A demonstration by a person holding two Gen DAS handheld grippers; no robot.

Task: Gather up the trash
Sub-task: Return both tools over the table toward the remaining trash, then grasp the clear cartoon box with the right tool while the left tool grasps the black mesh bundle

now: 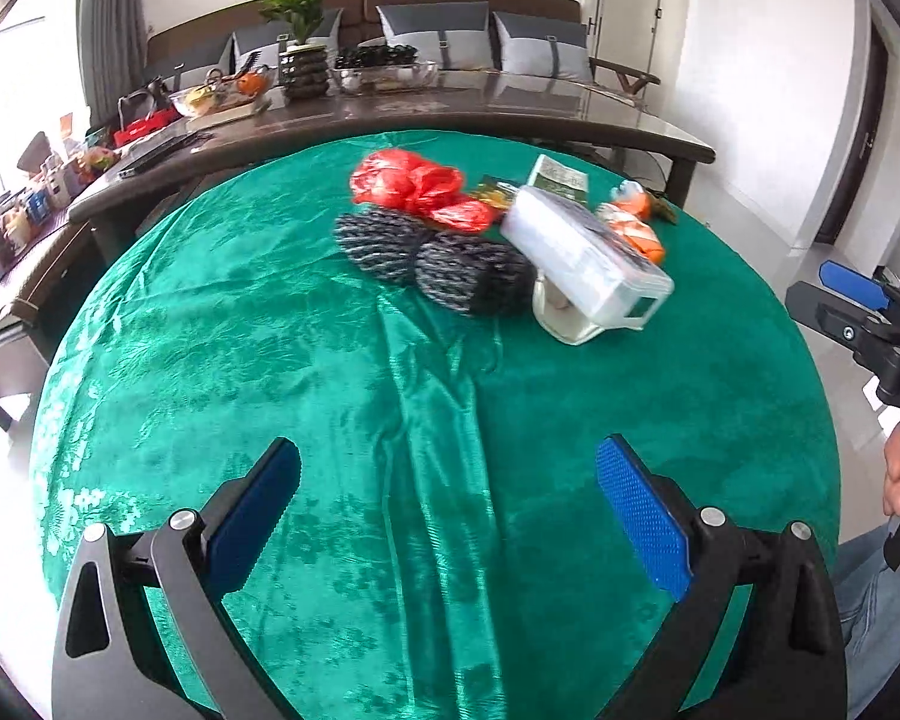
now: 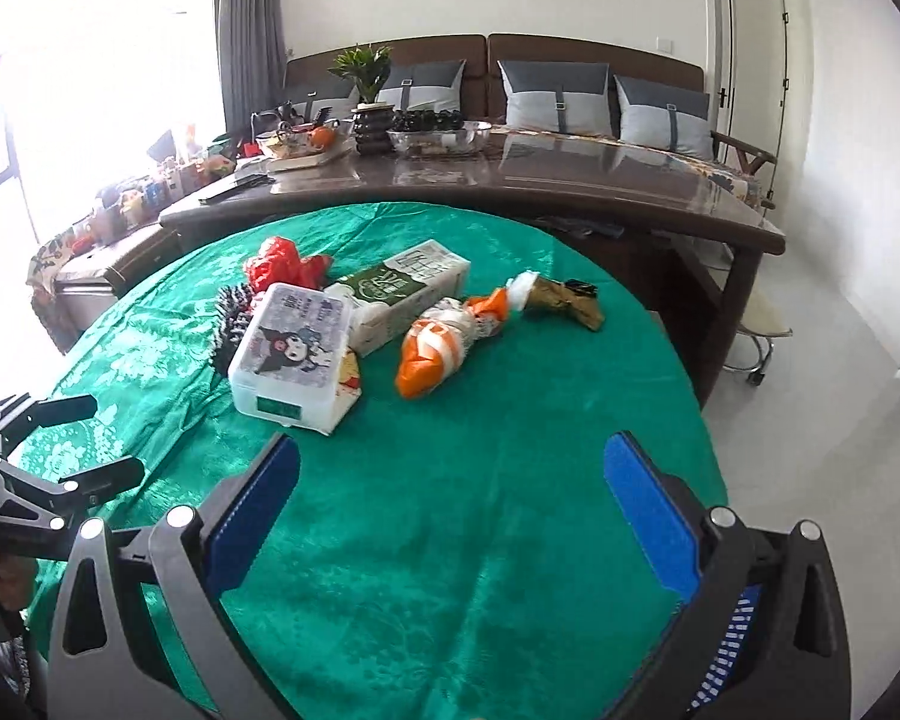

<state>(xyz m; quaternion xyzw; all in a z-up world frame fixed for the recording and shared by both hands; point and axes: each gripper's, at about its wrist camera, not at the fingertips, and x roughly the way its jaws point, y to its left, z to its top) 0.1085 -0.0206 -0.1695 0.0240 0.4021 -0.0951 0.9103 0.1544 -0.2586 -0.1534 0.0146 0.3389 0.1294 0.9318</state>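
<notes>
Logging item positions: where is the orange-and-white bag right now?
The orange-and-white bag lies mid-table in the right wrist view, right of the green milk carton, left of the brown wrapper.

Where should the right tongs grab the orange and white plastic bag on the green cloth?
Probably at the twisted neck of the orange and white bag, where it narrows toward its white tip. Coming from the open cloth on its right seems best, since the milk carton crowds its left. The right tongs are open.
</notes>
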